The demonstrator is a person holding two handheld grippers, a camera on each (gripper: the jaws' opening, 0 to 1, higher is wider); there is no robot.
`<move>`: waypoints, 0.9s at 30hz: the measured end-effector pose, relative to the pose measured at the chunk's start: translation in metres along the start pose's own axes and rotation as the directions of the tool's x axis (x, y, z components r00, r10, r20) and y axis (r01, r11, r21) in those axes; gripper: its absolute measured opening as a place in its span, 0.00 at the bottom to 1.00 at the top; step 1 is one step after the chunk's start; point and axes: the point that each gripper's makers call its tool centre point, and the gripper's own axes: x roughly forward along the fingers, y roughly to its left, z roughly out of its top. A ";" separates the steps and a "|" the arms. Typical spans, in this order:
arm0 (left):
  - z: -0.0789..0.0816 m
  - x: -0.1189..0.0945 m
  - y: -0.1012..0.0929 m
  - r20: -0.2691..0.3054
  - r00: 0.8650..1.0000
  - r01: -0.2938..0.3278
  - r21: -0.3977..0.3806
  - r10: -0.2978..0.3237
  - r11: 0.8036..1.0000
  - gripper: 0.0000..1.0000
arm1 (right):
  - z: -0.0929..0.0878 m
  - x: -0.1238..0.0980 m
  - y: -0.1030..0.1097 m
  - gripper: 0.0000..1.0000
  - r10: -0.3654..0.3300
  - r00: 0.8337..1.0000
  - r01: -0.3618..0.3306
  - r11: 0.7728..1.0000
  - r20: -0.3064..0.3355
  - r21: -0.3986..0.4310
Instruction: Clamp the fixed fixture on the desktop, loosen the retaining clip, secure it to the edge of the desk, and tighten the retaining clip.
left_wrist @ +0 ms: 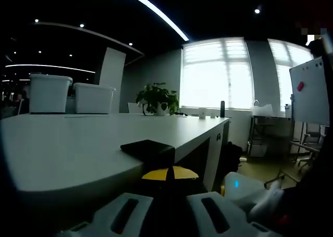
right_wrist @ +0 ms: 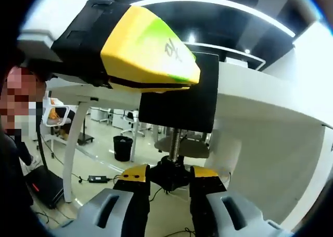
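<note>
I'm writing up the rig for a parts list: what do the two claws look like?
The right claw has pale grey jaws with dark slots and yellow-and-black tips. The left claw has the same grey slotted jaws and a yellow-and-black tip; from the right gripper view its body is black, yellow and green.

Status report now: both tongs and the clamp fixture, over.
Left tongs shut on clamp fixture at desk edge. Right tongs shut on its screw knob under the desk. Nothing in the way.

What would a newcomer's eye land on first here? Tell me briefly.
In the right gripper view, the yellow-tipped left gripper holds the black clamp fixture at the white desk's edge, while the right gripper pinches the knob under its screw. In the left gripper view, bright windows glow beyond the desktop.
</note>
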 end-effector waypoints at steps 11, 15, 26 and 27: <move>0.000 0.000 -0.001 -0.008 1.000 -0.017 0.020 0.017 1.000 0.01 | -0.001 0.001 0.005 0.25 0.188 0.982 -0.188 0.982 -0.021 0.007; 0.000 0.000 -0.001 -0.009 0.999 -0.032 0.024 0.032 0.999 0.01 | 0.001 0.002 0.011 0.25 0.340 0.940 -0.340 0.940 0.003 -0.014; -0.004 0.000 -0.003 -0.030 0.997 -0.063 0.041 0.065 0.997 0.01 | 0.000 0.007 0.022 0.25 0.634 0.771 -0.632 0.773 0.059 -0.051; -0.003 0.000 -0.004 -0.036 0.997 -0.065 0.041 0.067 0.997 0.01 | 0.000 0.003 0.023 0.25 0.659 0.750 -0.658 0.752 0.060 -0.038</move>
